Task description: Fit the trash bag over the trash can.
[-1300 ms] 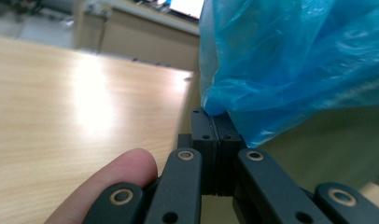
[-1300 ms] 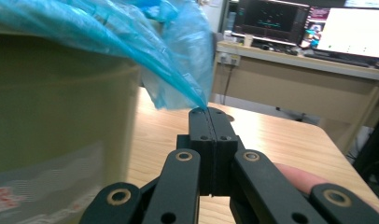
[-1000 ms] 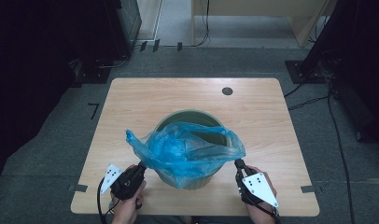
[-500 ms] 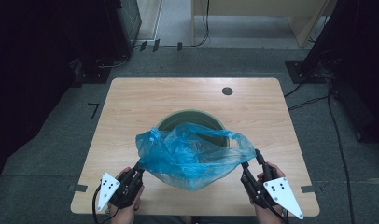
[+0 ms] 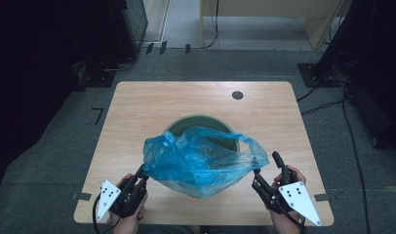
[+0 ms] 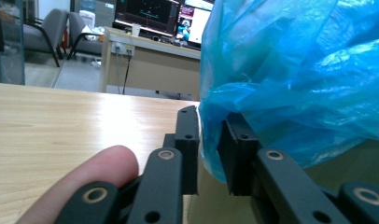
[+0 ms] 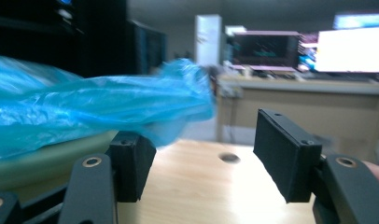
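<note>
Now the bag is pinched by the left gripper near the table's front edge; the right gripper, just opening, is released beside it.

Your grippers: black jaws with brass-ringed pivots, dotted grey triangular plates, black cable near left.

Blue bag hiding most of the green bin from us, bag's right side cut off in our left gripper view, monitors blurred beyond reading.
</note>
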